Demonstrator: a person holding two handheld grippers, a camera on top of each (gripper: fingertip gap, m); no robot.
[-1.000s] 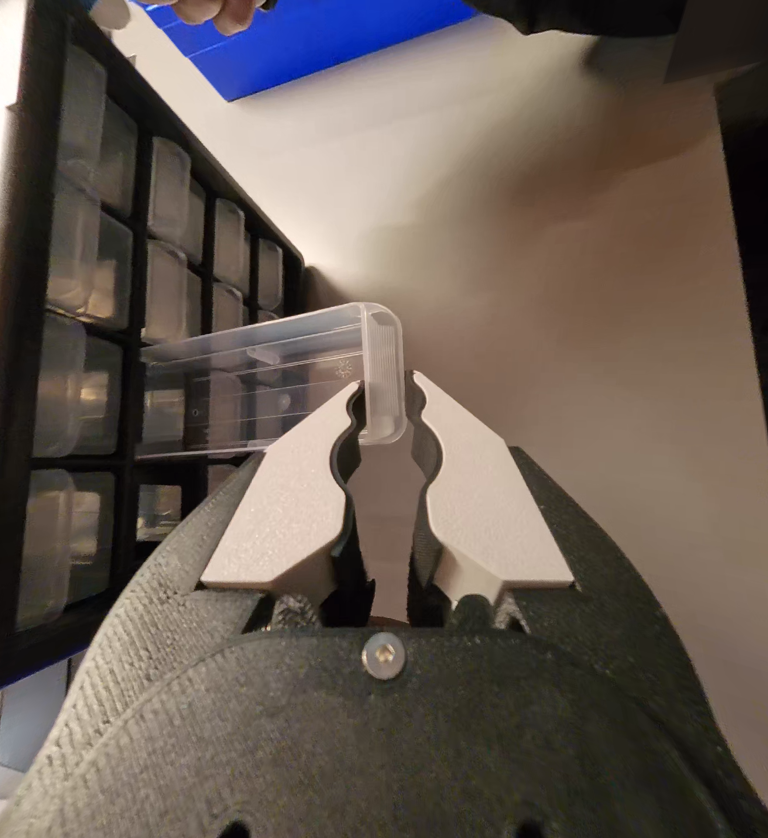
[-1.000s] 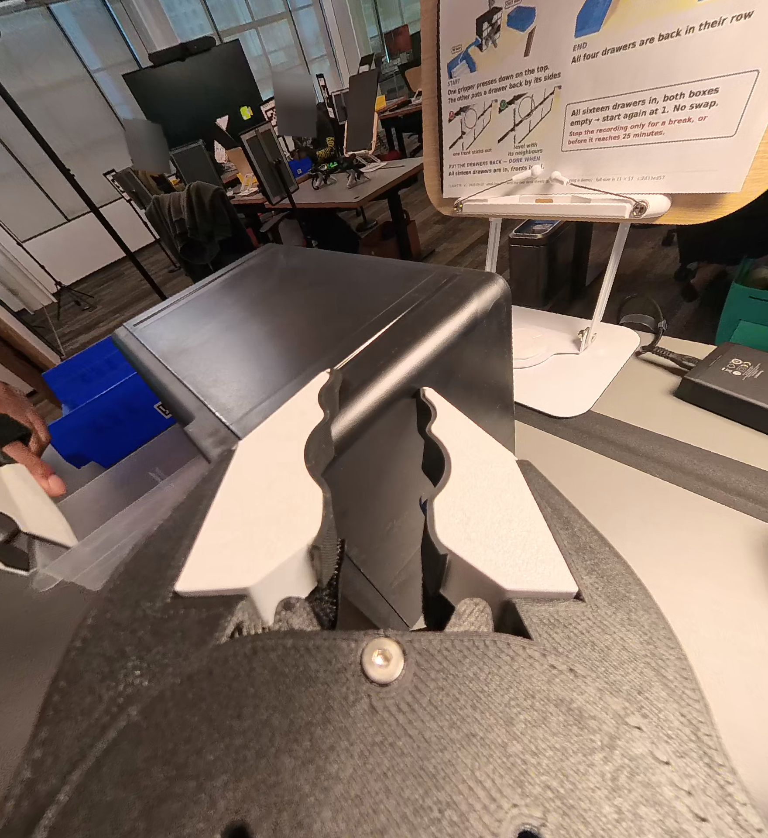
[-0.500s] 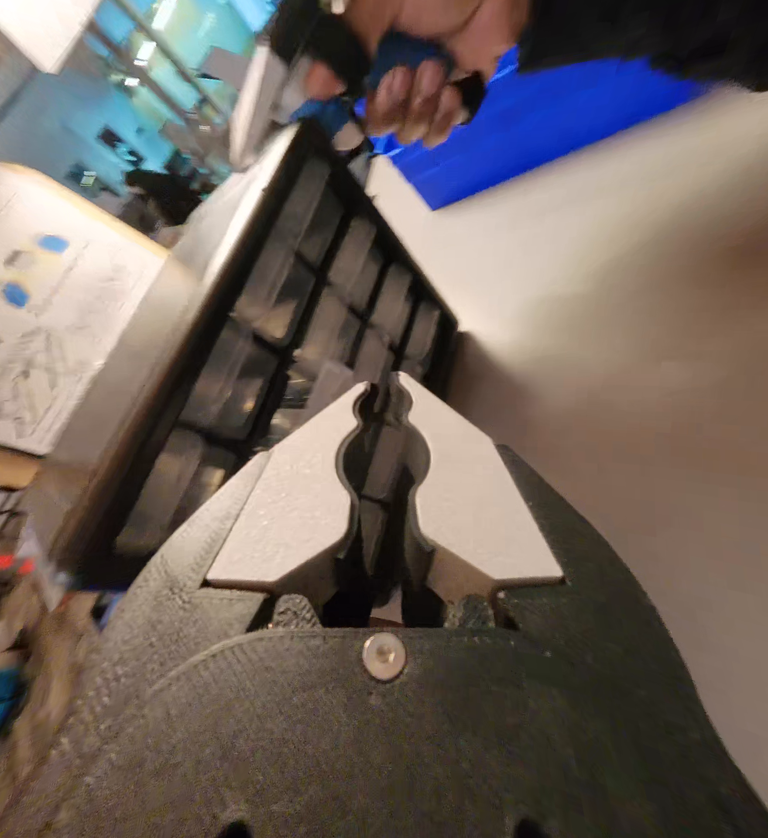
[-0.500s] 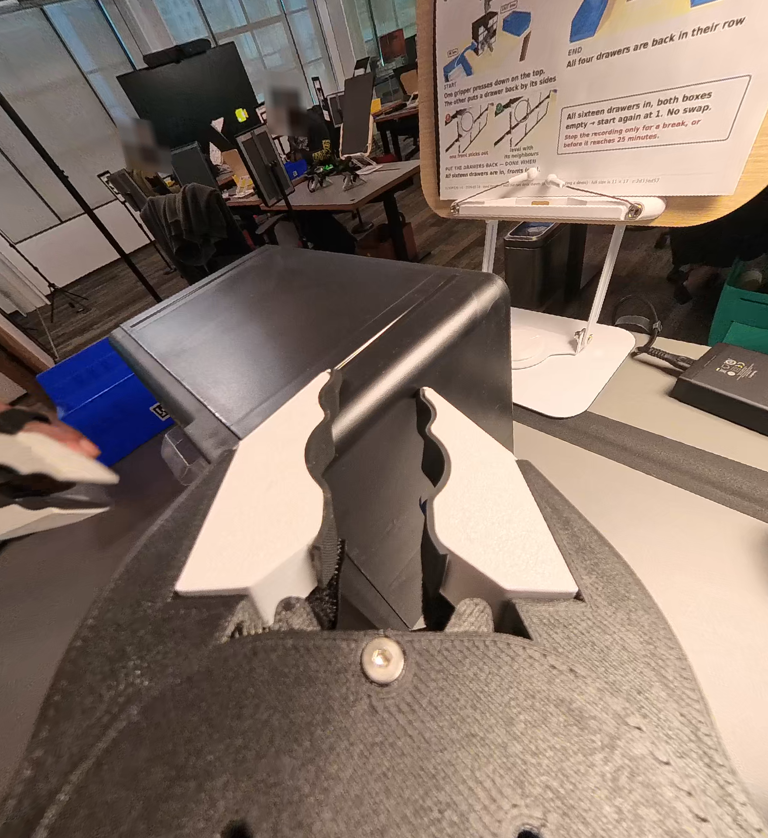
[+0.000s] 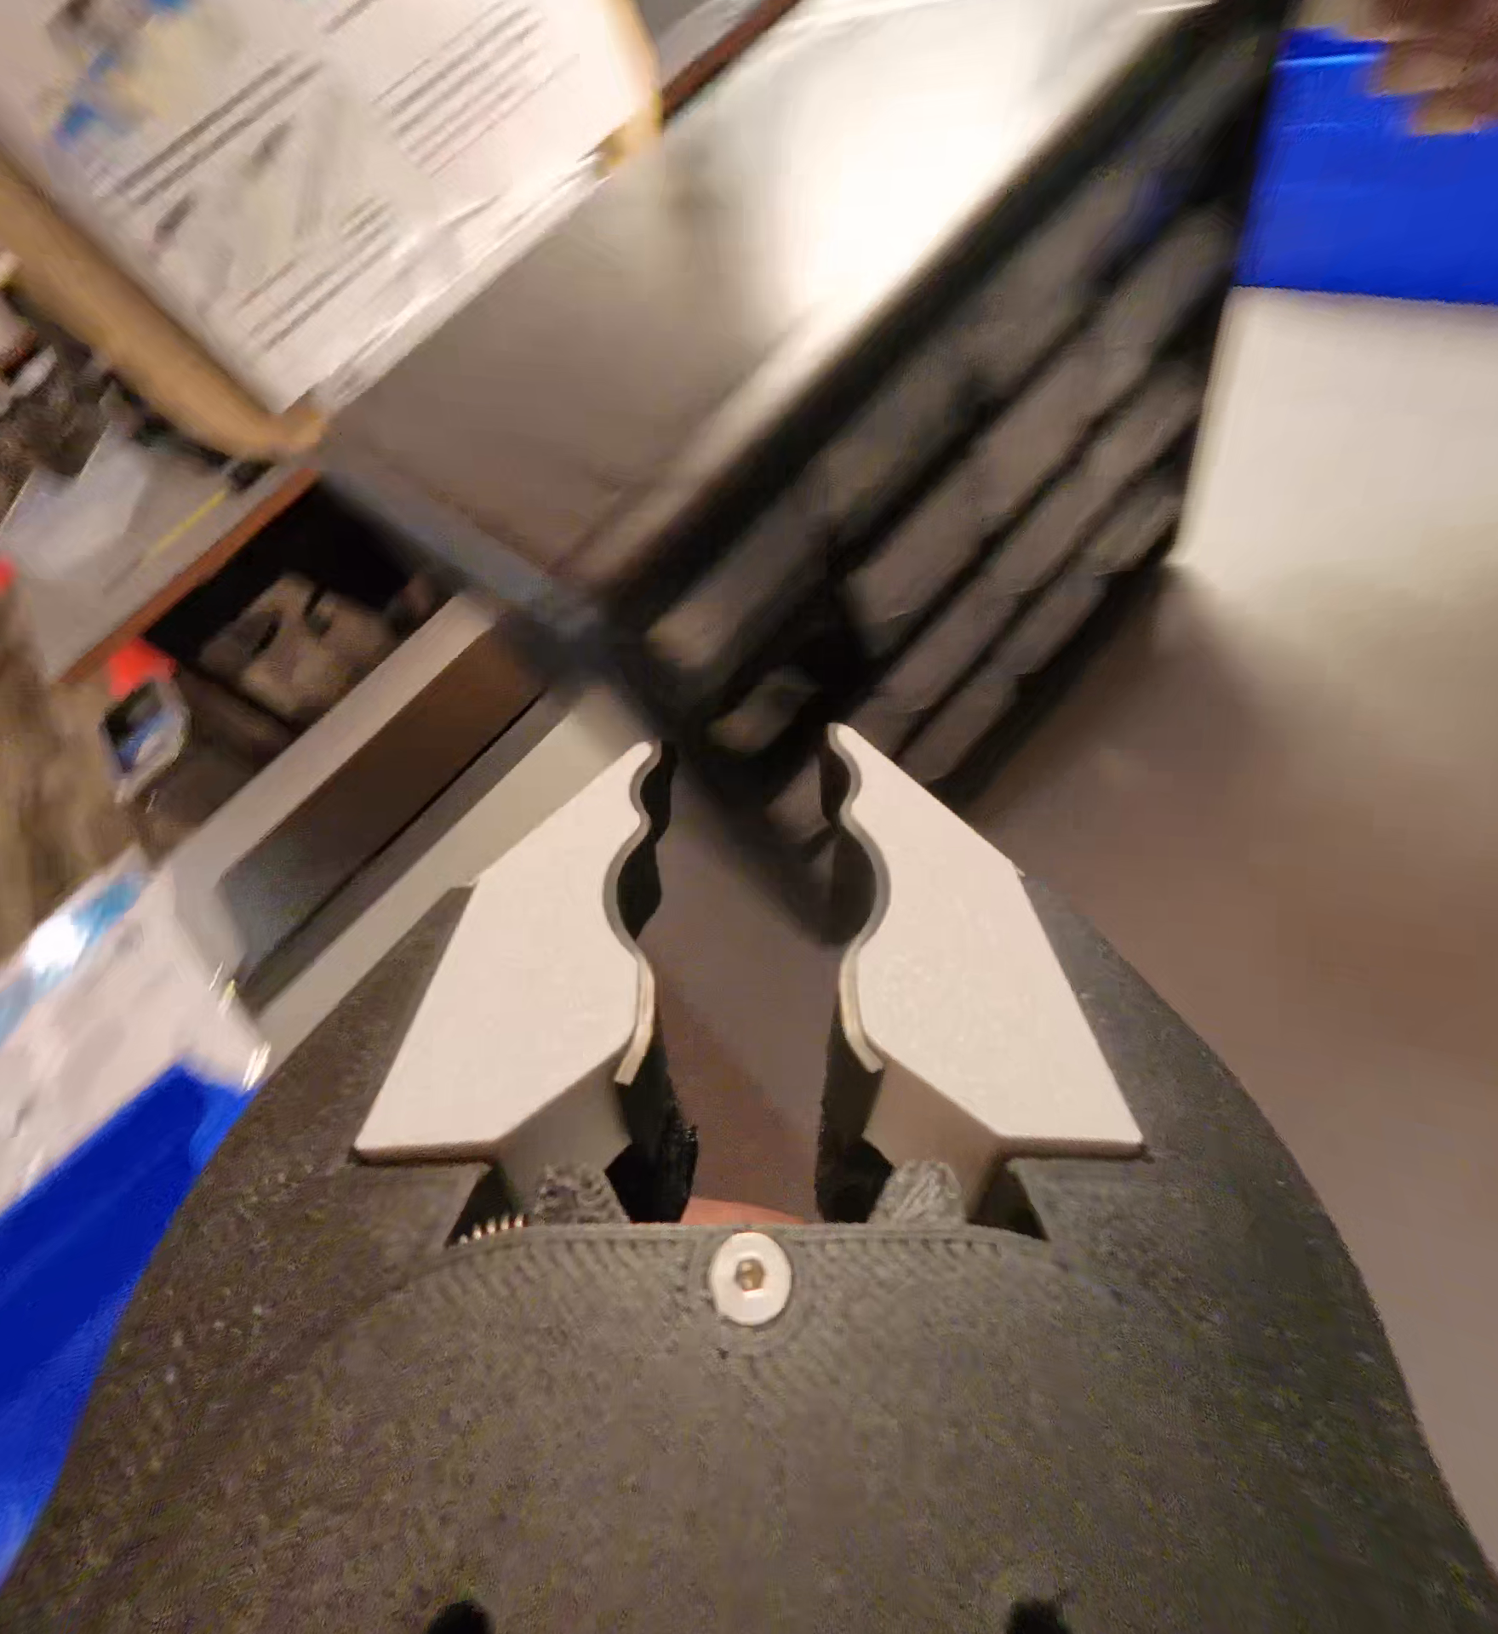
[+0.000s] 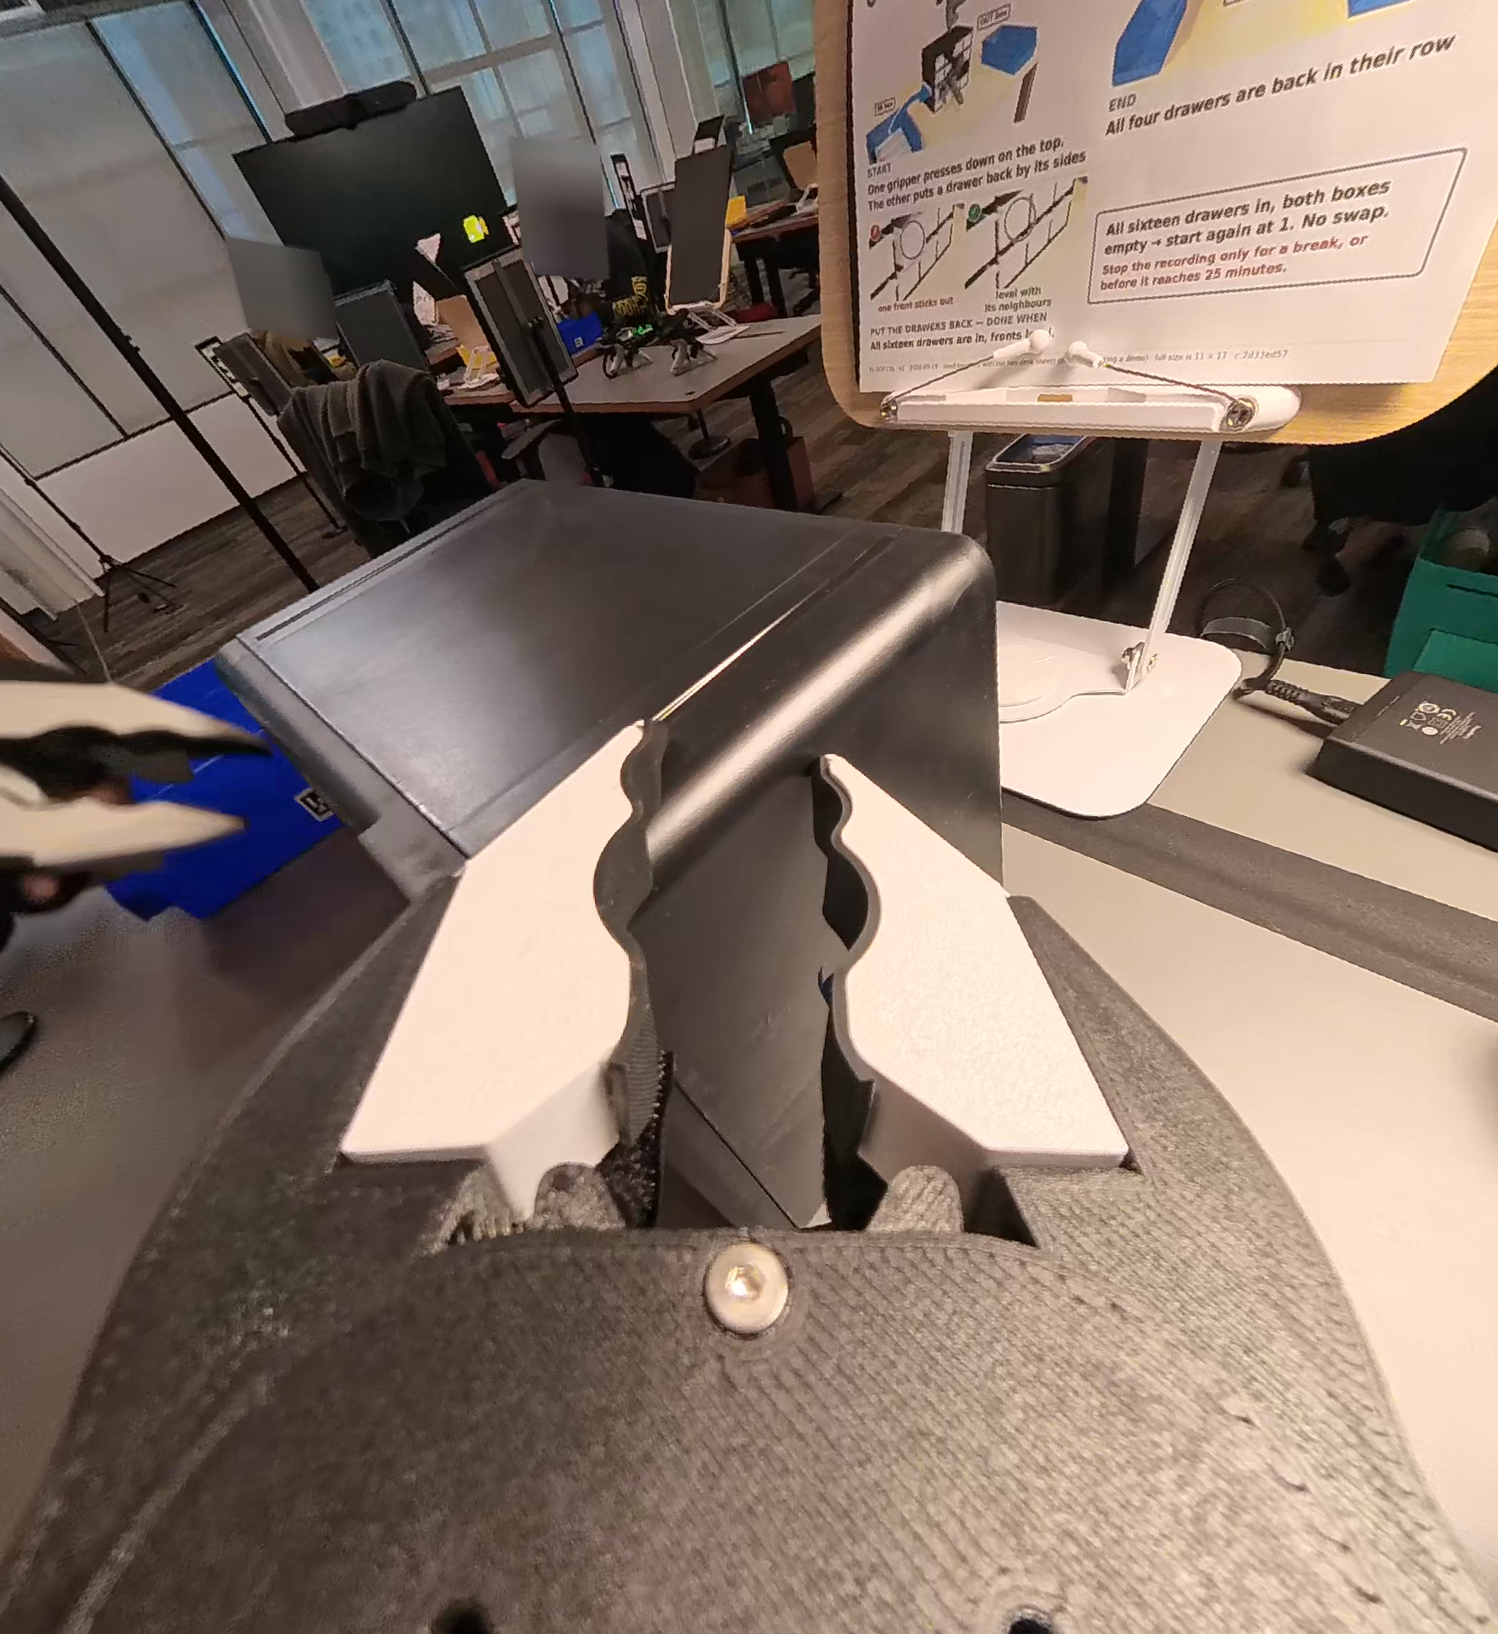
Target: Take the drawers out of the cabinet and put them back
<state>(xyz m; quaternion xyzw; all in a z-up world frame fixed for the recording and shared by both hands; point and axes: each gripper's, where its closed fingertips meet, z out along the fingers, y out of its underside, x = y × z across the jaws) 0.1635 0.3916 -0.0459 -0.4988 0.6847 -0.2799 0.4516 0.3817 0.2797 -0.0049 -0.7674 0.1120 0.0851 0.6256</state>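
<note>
The black cabinet (image 6: 604, 654) stands on the grey table (image 6: 1258, 1017), its smooth top and rounded rear edge facing the right wrist view; in the left wrist view its front shows as a blurred grid of drawers (image 5: 1037, 495) sitting in their slots. The right gripper (image 6: 737, 752) rests against the cabinet's top edge with its white fingers (image 6: 533, 928) parted and the edge running between them; the pads do not look pressed on it, so it counts as spread, holding nothing. The left gripper (image 5: 745, 760) points at the lower corner of the drawer front, its jaws apart with only dark cabinet and table behind the gap, though the blur makes it hard to say how near the tips are to the drawers. From the right wrist view the left gripper (image 6: 224, 782) appears at the left edge, fingertips apart and bare, in front of a blue bin (image 6: 197, 849) beside the cabinet. Behind the cabinet a printed instruction sheet (image 6: 1170, 177) leans on a white stand (image 6: 1108, 707), and a flat black box (image 6: 1453, 769) lies further right on the table.
</note>
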